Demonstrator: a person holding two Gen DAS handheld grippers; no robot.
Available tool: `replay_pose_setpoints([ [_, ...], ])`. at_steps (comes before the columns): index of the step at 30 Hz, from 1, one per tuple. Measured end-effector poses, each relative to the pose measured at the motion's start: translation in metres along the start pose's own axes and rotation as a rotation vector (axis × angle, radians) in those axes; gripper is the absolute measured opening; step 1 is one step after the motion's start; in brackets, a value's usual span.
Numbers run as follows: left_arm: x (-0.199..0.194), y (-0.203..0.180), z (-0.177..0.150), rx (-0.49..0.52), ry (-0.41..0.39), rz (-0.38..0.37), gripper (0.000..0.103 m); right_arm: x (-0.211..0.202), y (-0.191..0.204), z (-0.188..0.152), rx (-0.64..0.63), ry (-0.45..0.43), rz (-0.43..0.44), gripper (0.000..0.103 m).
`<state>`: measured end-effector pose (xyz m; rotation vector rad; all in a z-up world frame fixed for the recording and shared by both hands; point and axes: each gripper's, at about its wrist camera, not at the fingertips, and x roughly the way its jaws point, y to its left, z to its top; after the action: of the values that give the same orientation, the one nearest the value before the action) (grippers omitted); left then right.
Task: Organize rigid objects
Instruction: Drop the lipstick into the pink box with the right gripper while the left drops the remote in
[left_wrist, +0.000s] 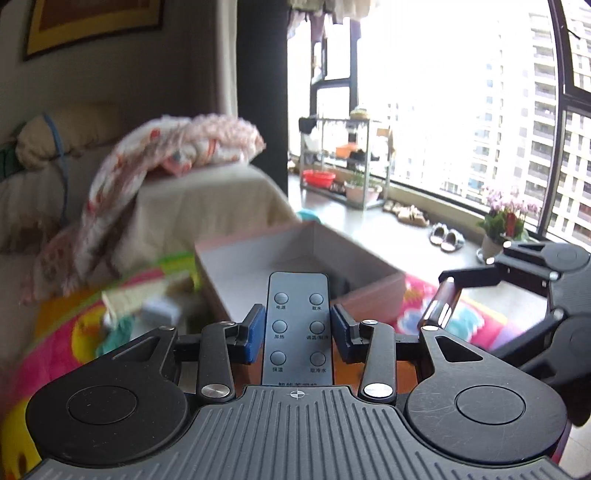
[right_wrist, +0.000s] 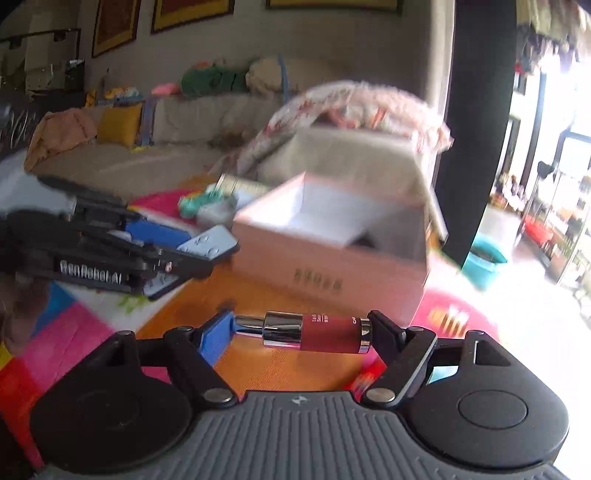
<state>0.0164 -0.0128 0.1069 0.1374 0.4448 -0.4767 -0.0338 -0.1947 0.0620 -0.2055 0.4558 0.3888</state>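
My left gripper (left_wrist: 297, 328) is shut on a grey remote control (left_wrist: 297, 325) with round buttons, held above the mat and pointing at an open pink box (left_wrist: 369, 299) with a white inside. My right gripper (right_wrist: 301, 330) is shut on a dark red bottle with a silver cap (right_wrist: 317, 330), held crosswise end to end between the fingers. The pink box (right_wrist: 325, 266) lies just ahead of it. The right gripper with the bottle (left_wrist: 441, 308) shows at the right of the left wrist view. The left gripper with the remote (right_wrist: 208, 243) shows at the left of the right wrist view.
A colourful play mat (right_wrist: 74, 332) covers the floor. Small items (left_wrist: 147, 295) lie left of the box. A beige sofa (left_wrist: 207, 206) with a flowered blanket (left_wrist: 177, 147) stands behind. A teal bucket (right_wrist: 484, 262), a shelf rack (left_wrist: 343, 158), slippers (left_wrist: 447, 236) and a flower pot (left_wrist: 502, 221) are by the window.
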Motion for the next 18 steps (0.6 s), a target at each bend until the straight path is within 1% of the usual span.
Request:
replay_pose_setpoints([
  [2,0.017,0.006,0.045,0.010,-0.063,-0.027,0.044,0.008,-0.005,0.024,-0.050,-0.090,-0.046,0.079],
  [3,0.030,0.011,0.065,0.002,-0.067,-0.038,0.046,0.015,-0.008,0.036,-0.068,-0.138,-0.075,0.079],
  [5,0.066,0.026,0.098,-0.071,-0.014,-0.071,0.045,0.033,-0.016,0.060,-0.073,-0.228,-0.129,0.080],
  [6,0.080,0.034,0.104,-0.108,0.002,-0.094,0.045,0.045,-0.020,0.069,-0.070,-0.236,-0.155,0.084],
  [7,0.090,0.040,0.107,-0.127,0.015,-0.096,0.045,0.053,-0.023,0.075,-0.065,-0.216,-0.169,0.085],
  [8,0.097,0.046,0.103,-0.130,0.022,-0.071,0.045,0.059,-0.027,0.078,-0.048,-0.178,-0.170,0.085],
  [9,0.098,0.049,0.097,-0.121,0.018,-0.045,0.045,0.058,-0.030,0.075,-0.022,-0.154,-0.152,0.085],
  [11,0.097,0.062,0.077,-0.101,0.008,-0.009,0.045,0.047,-0.037,0.055,0.037,-0.143,-0.102,0.085],
  [12,0.096,0.070,0.067,-0.102,0.015,0.012,0.045,0.042,-0.039,0.042,0.059,-0.127,-0.095,0.085],
  [14,0.100,0.095,0.047,-0.135,0.061,0.061,0.045,0.036,-0.043,0.017,0.092,-0.075,-0.084,0.085],
  [16,0.109,0.118,0.034,-0.173,0.108,0.101,0.045,0.034,-0.047,-0.005,0.138,-0.009,-0.072,0.085],
  [18,0.120,0.142,0.027,-0.186,0.132,0.160,0.045,0.035,-0.047,-0.026,0.181,0.038,-0.089,0.085],
])
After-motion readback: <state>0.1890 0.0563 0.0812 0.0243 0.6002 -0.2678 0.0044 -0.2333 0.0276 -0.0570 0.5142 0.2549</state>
